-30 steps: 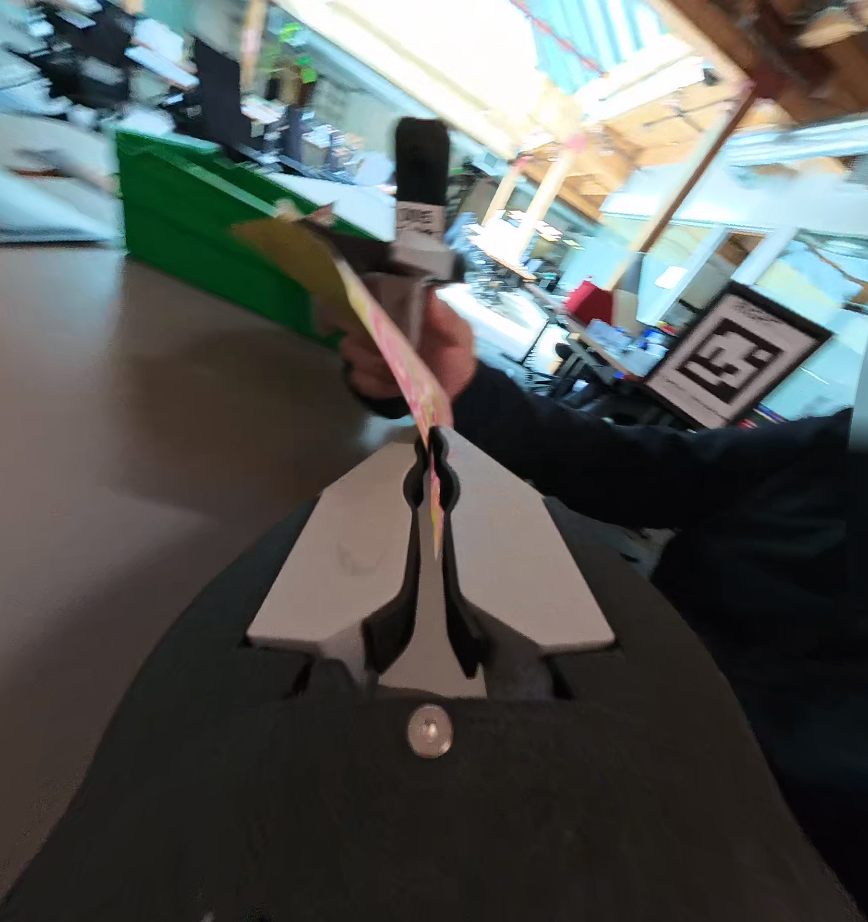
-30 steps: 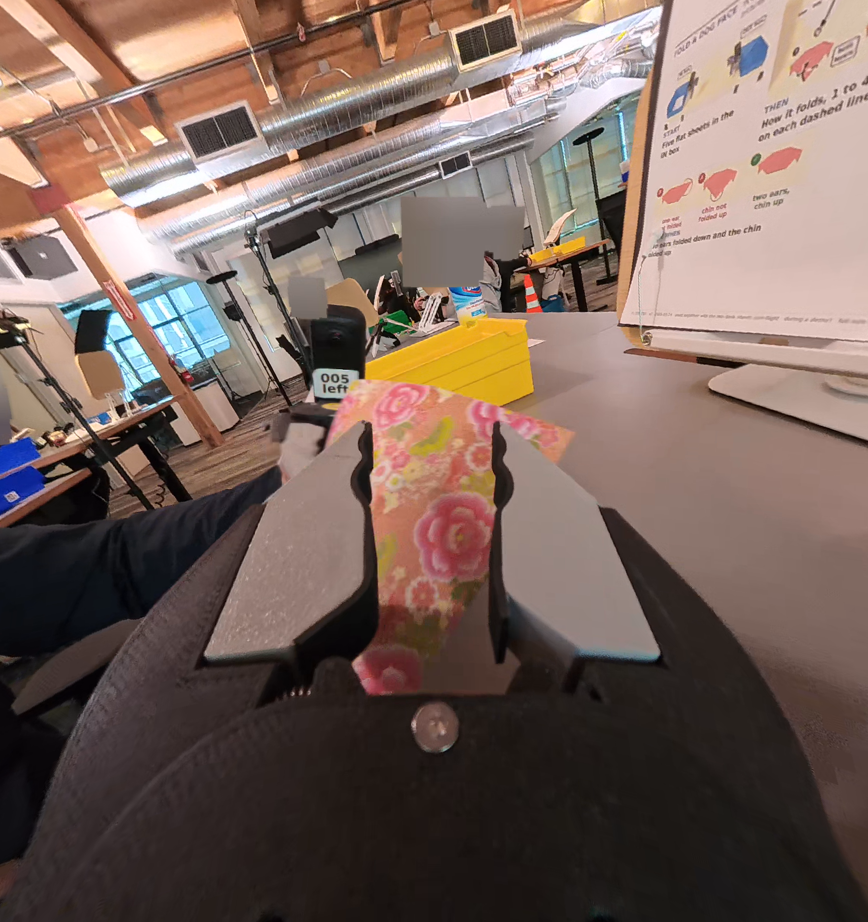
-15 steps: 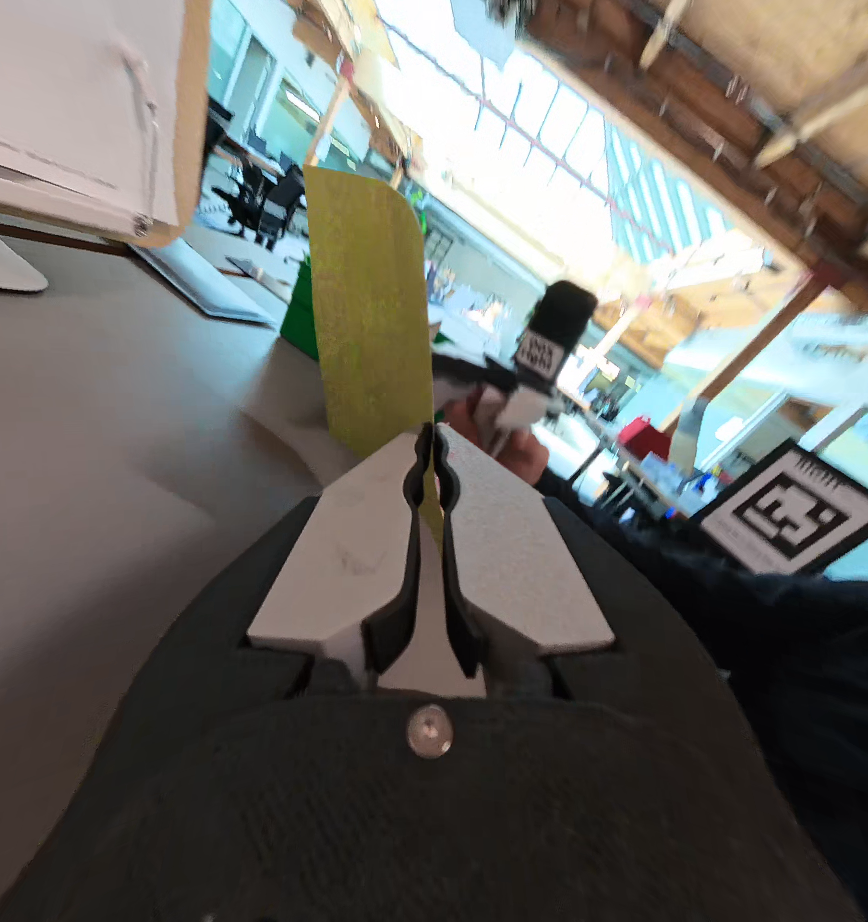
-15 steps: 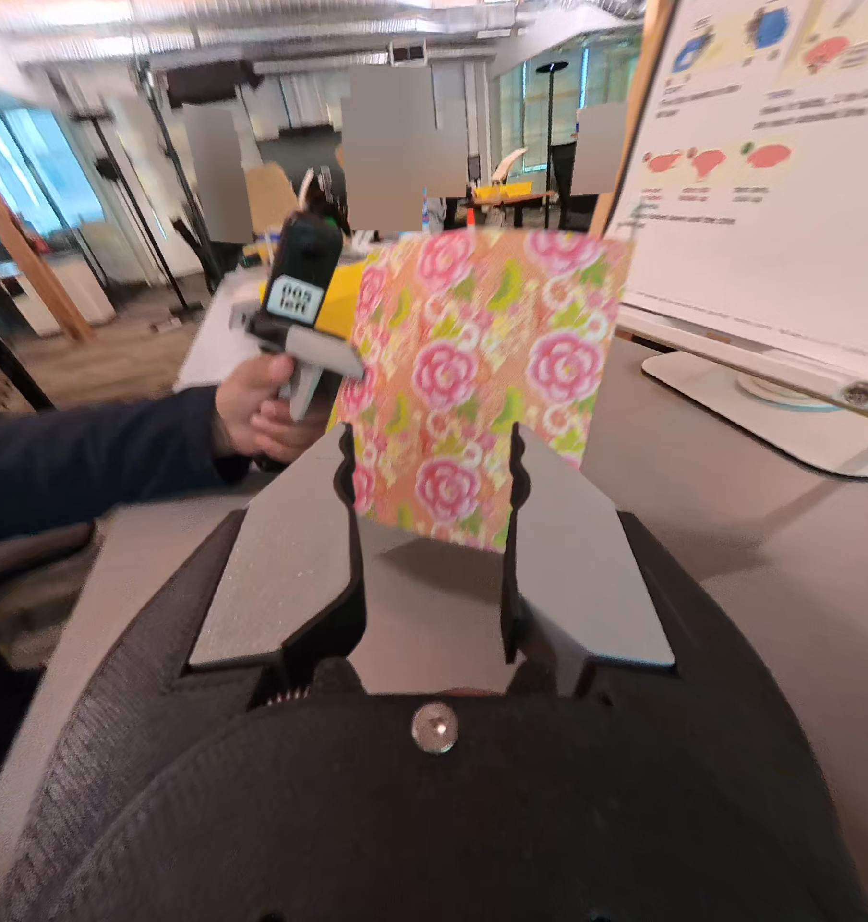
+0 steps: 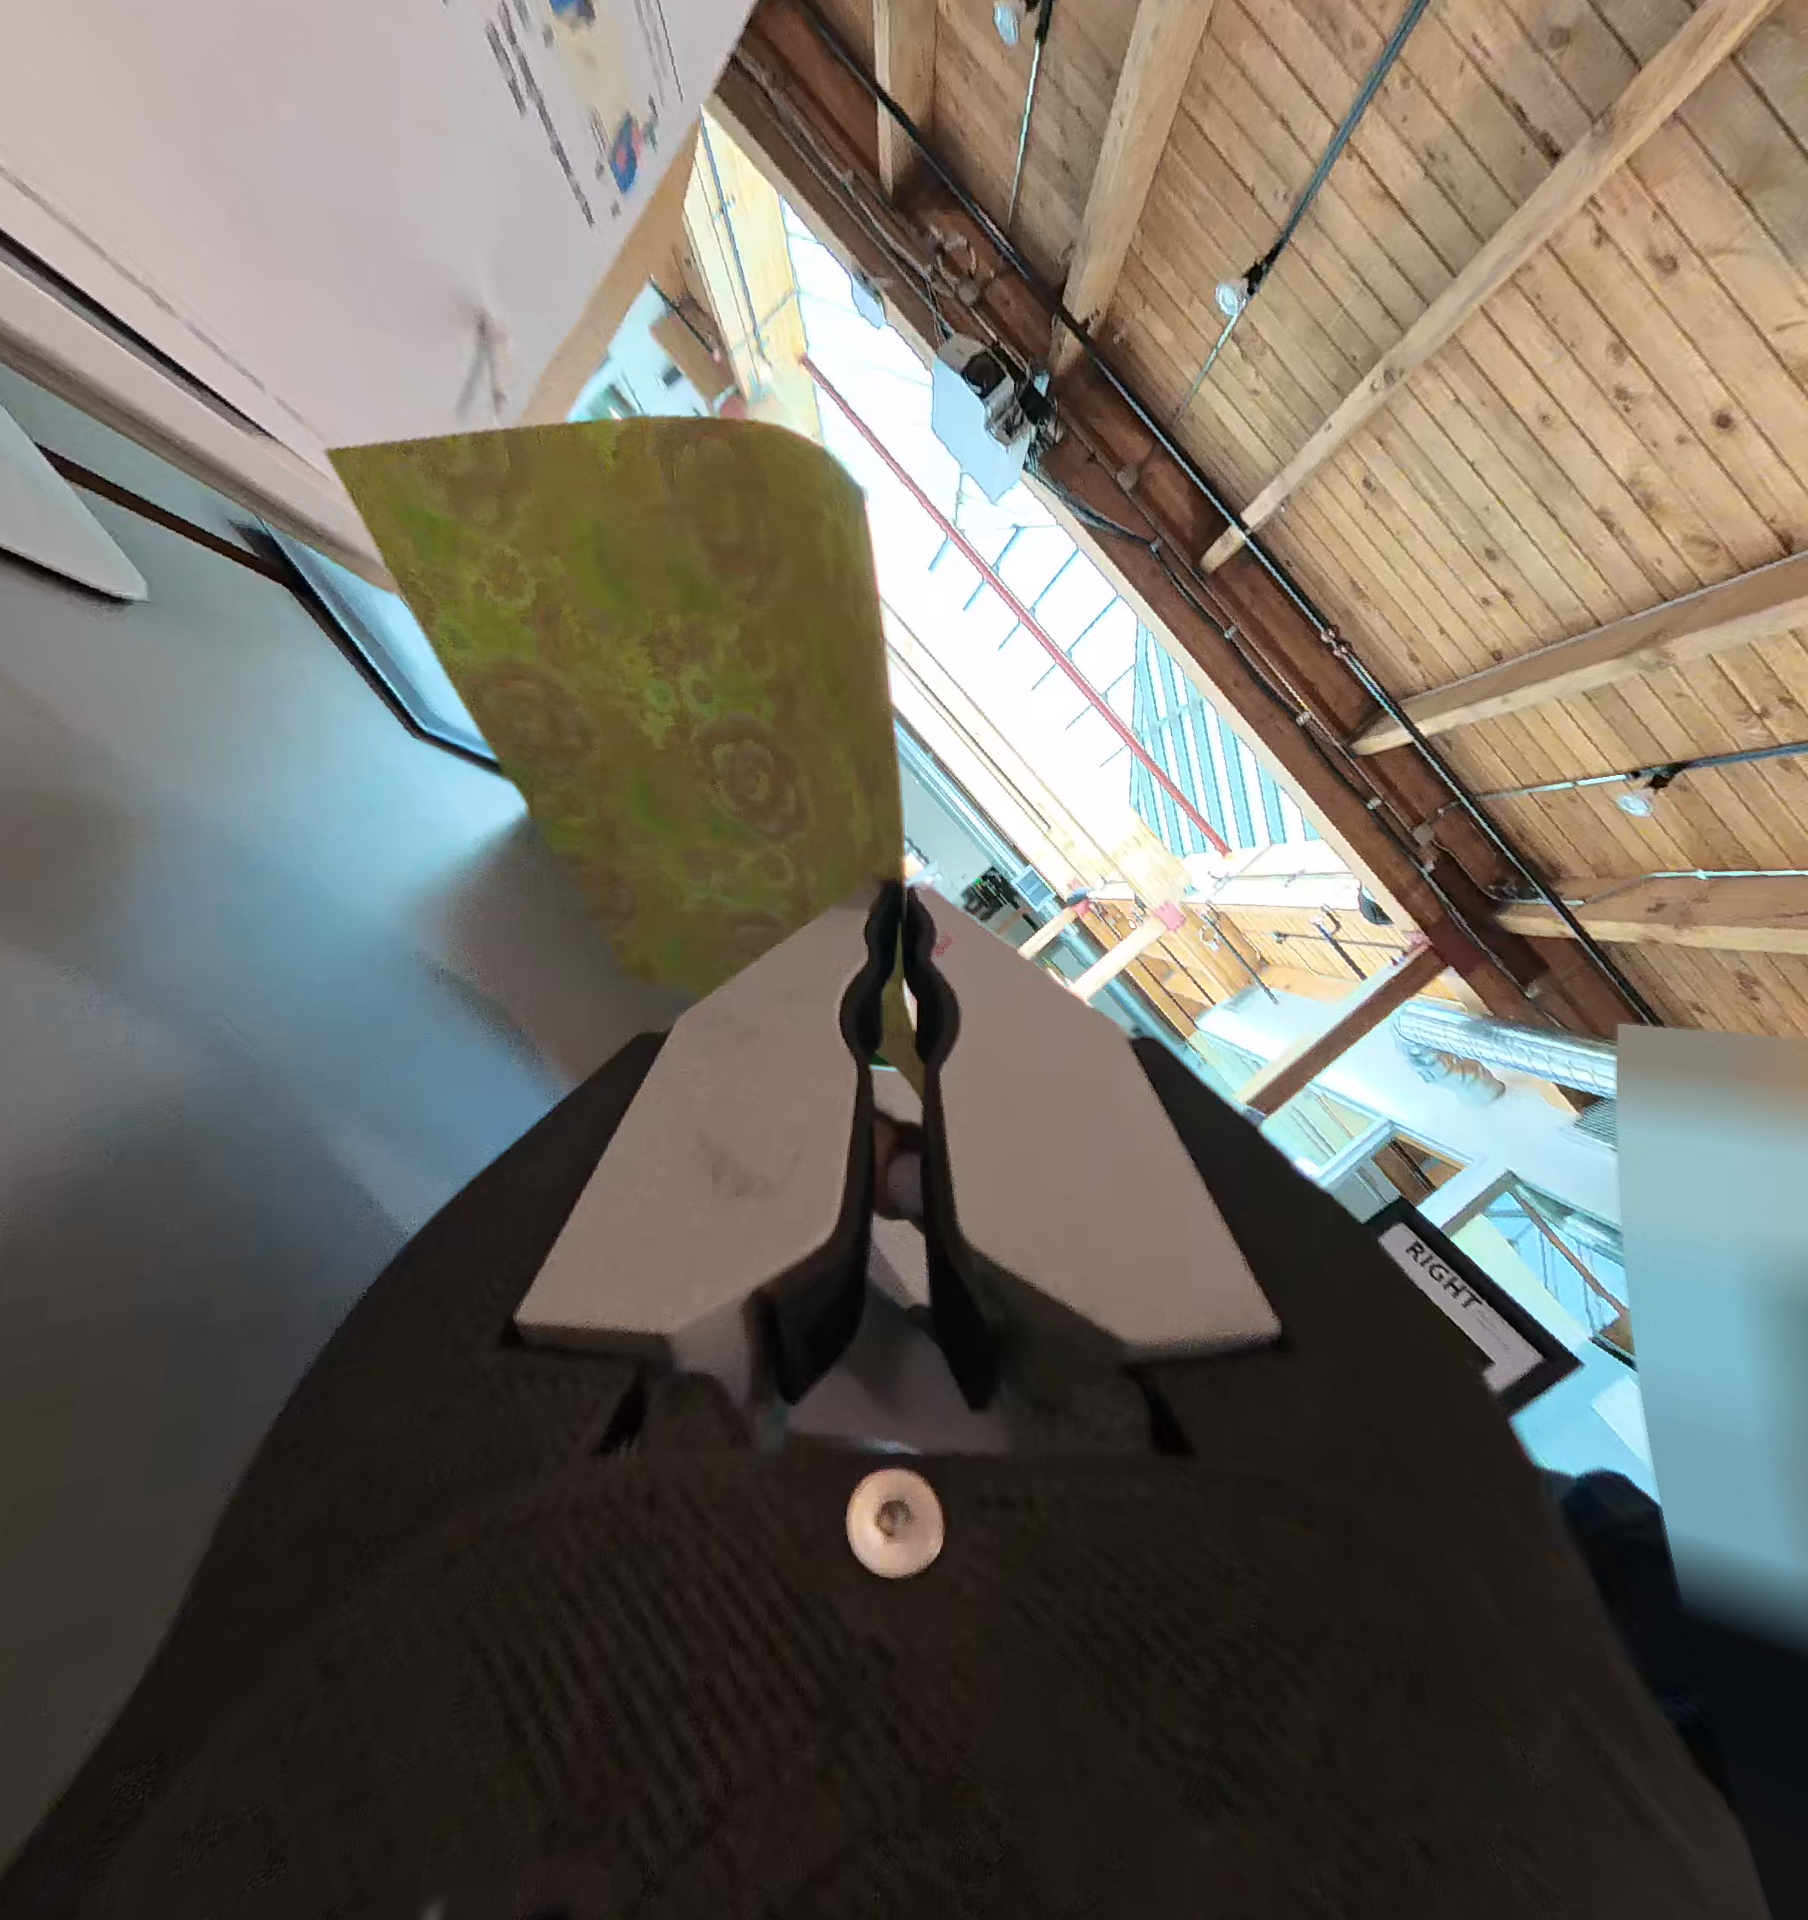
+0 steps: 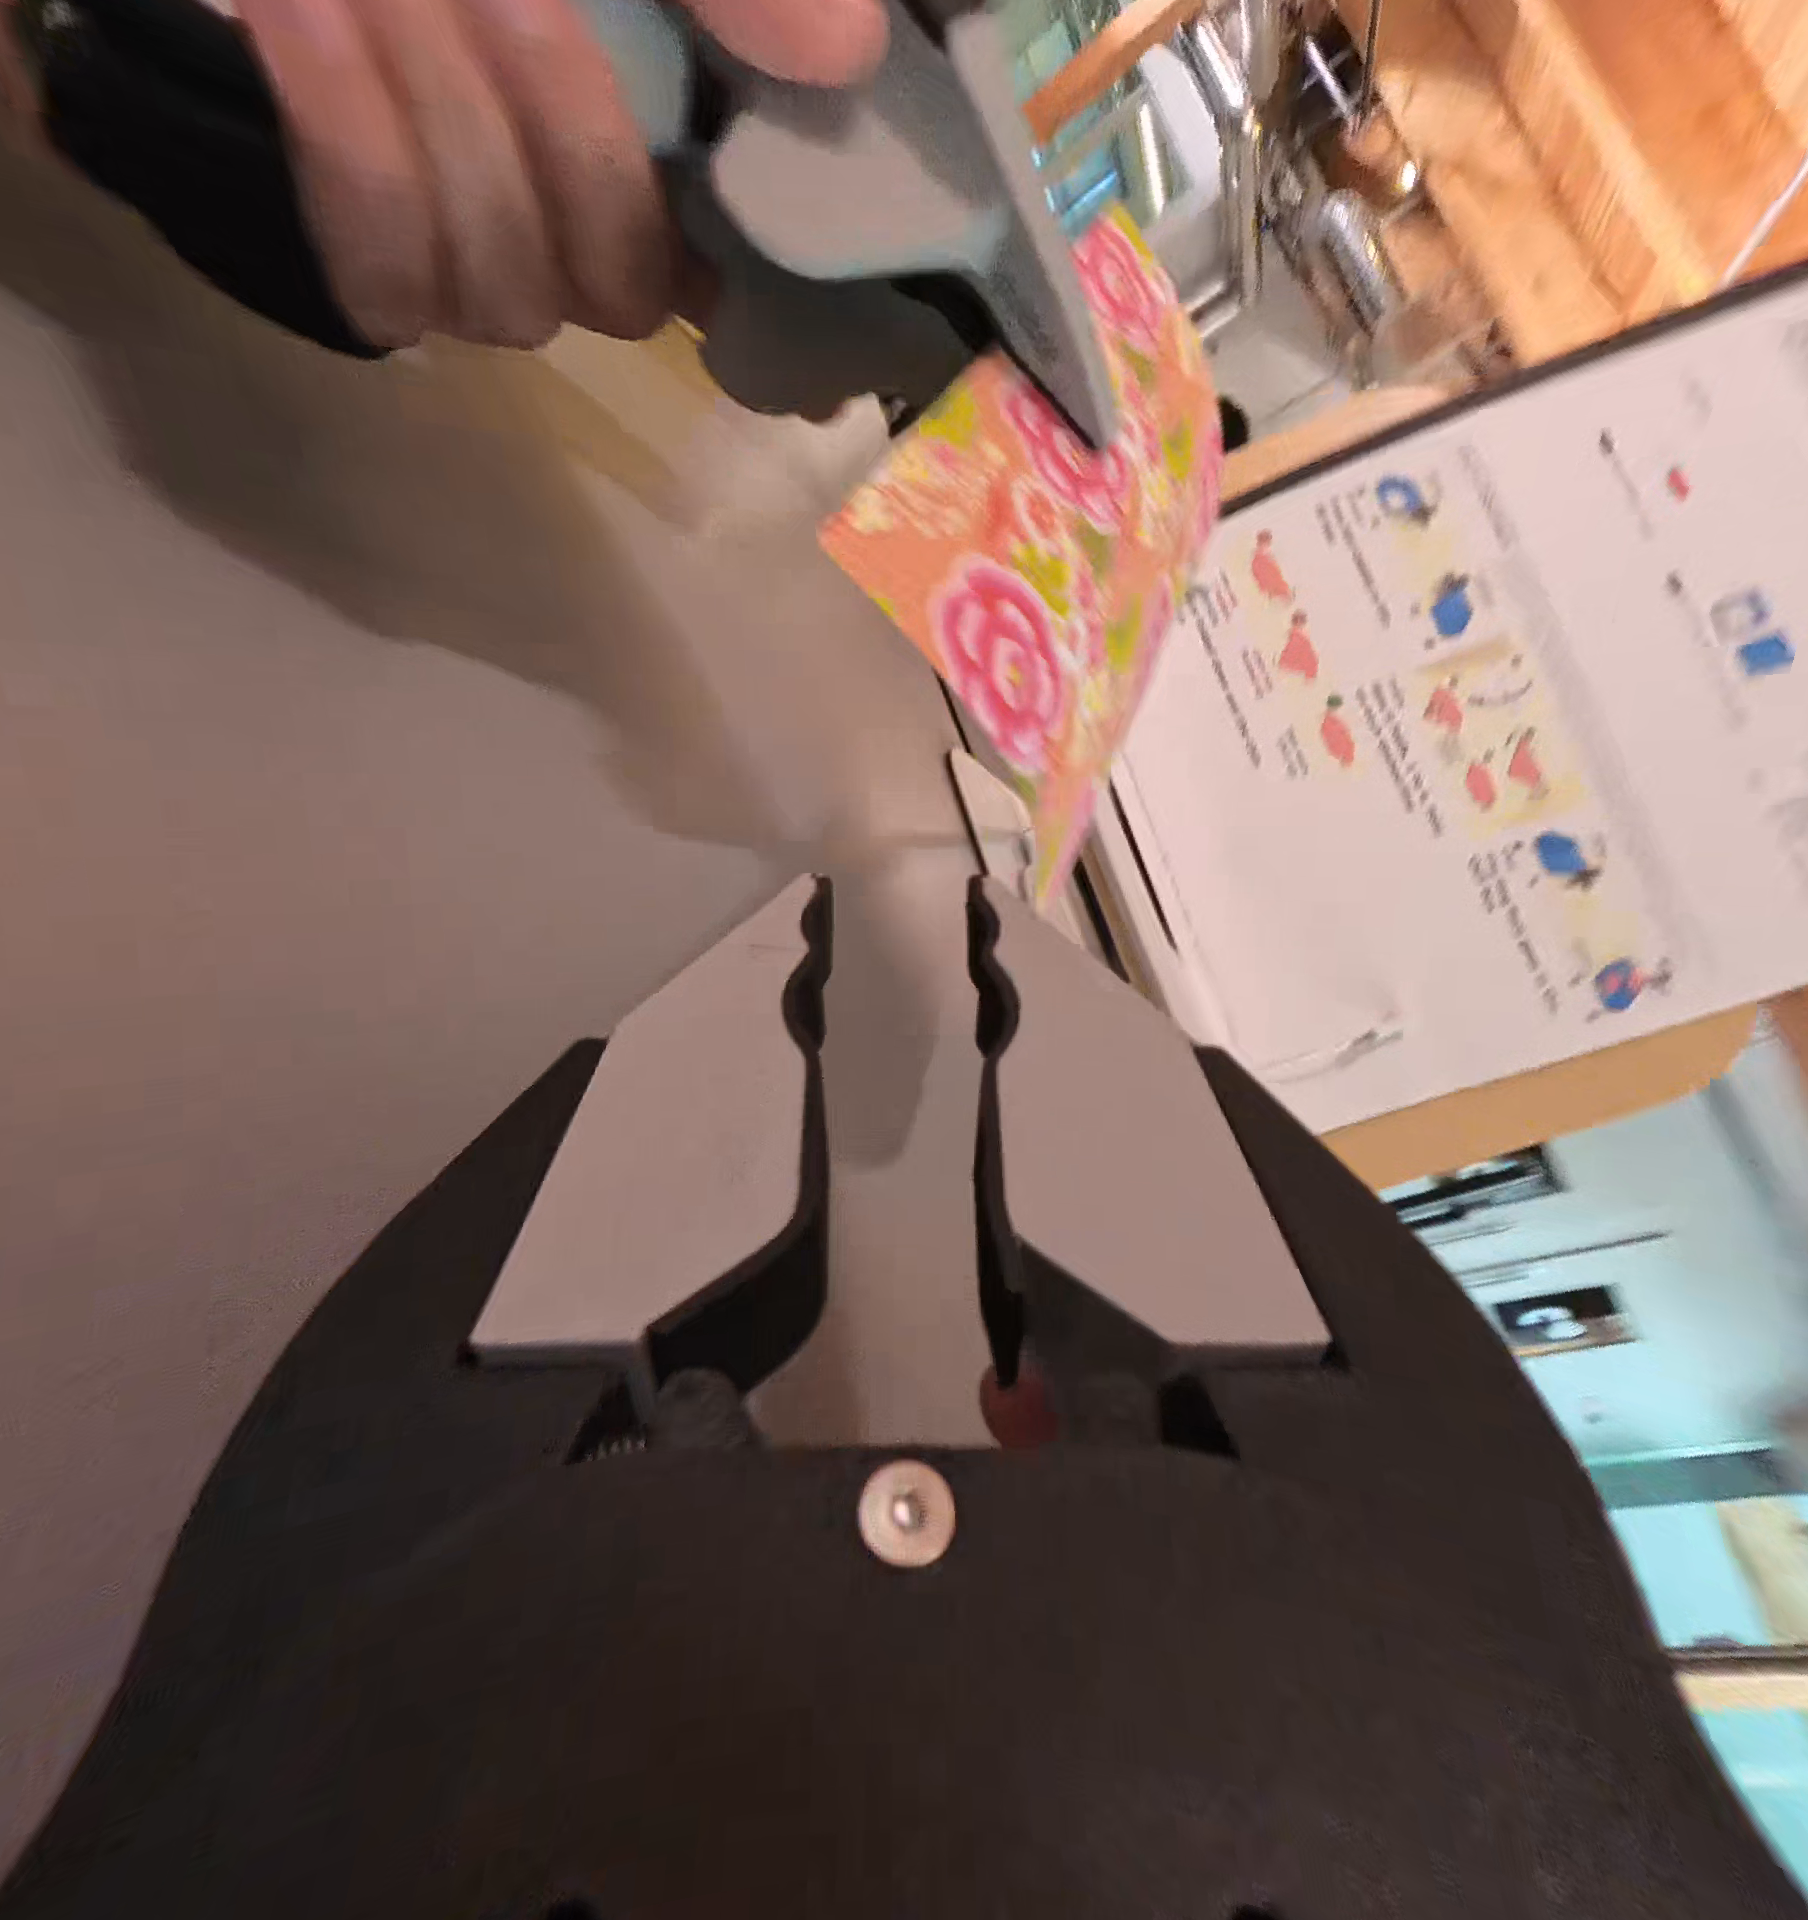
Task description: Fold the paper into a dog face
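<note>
My left gripper (image 5: pixel 898 914) is clamped on the paper's (image 5: pixel 661 686) edge, lifting it above the table (image 5: pixel 152 935); my right gripper (image 6: pixel 895 914) stands parted, empty, just below the paper.

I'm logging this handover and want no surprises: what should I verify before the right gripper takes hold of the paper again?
1. Left gripper shut on the paper: ok.
2. Right gripper open with nothing between its fingers: ok.
3. Paper clear of the table, held in the air: ok.
4. Free paper edge near the right gripper's fingertips: ok, it hangs just beyond the tip on the picture's right.
5. Paper flat, no fold yet: cannot tell, the top corner curls and the view is blurred.
</note>
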`<act>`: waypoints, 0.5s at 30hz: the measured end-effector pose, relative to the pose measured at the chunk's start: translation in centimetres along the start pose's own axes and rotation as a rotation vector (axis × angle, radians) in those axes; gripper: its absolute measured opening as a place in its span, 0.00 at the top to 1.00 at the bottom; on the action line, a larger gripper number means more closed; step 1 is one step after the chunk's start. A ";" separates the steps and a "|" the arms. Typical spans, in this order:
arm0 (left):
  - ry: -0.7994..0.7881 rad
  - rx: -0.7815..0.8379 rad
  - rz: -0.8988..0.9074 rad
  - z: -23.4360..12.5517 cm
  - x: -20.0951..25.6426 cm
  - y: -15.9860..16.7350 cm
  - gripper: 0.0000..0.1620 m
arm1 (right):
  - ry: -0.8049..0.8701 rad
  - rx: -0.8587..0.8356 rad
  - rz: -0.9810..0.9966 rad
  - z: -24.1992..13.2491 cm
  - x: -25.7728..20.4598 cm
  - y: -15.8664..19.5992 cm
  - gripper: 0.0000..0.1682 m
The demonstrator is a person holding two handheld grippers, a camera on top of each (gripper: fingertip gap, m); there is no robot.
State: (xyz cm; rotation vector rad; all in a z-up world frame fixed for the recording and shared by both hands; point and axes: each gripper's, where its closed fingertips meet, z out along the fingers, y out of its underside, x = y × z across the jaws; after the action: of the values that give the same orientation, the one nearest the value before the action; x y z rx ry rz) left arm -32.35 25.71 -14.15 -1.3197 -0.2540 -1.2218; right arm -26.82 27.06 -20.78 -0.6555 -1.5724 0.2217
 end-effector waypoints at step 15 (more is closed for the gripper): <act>-0.032 -0.156 -0.058 1.6 -0.7 3.6 1.00 | 0.234 -0.046 0.008 -0.4 4.1 0.6 0.79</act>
State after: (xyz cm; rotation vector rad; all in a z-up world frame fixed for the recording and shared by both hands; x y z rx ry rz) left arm -29.07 26.64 -16.24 -1.4761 -0.2244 -1.2909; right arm -26.20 29.62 -17.56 -0.6973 -1.3539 0.1104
